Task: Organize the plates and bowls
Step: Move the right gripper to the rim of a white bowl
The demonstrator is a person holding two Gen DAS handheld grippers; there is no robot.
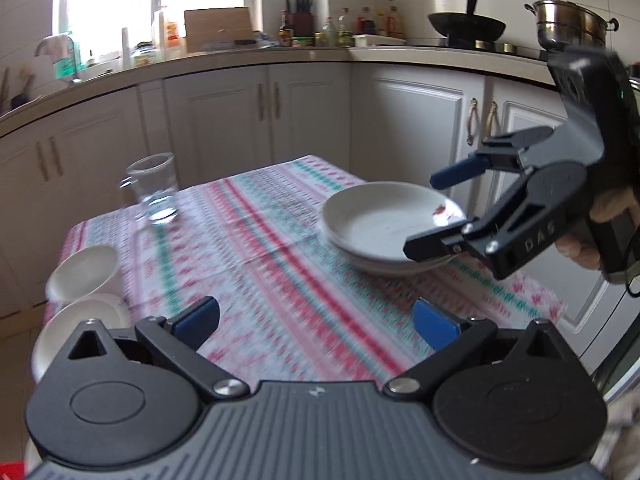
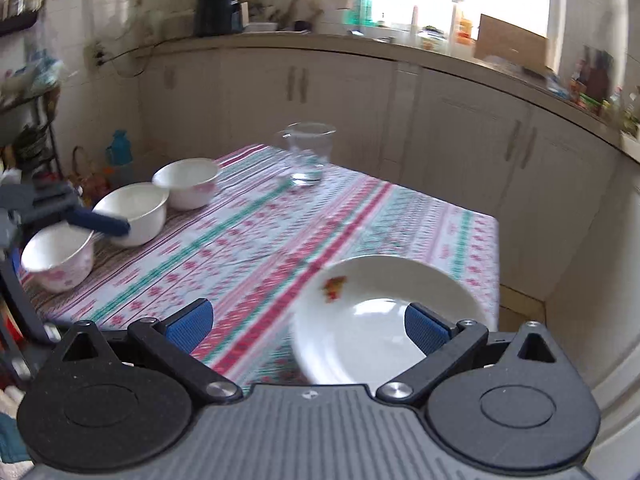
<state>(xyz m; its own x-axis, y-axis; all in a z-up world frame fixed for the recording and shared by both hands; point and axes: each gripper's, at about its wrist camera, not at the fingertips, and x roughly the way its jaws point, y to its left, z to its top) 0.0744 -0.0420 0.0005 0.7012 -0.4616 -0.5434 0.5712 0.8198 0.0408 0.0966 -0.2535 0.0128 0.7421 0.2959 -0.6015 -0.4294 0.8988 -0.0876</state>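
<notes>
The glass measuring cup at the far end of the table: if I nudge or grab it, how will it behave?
The glass cup looks tall for its base, so a high push may tip it. Its clear smooth wall probably slips between pads and would break if dropped. The patterned tablecloth could drag at its base rather than let it slide.

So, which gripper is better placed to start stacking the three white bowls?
Probably the left gripper: in the right wrist view its blue finger hangs over the white bowls, jaws open and empty. The right gripper, also open, sits by the stacked plates.

Black right gripper [image 1: 436,212] marked "DAS", silver screws, blue-padded jaws.
</notes>
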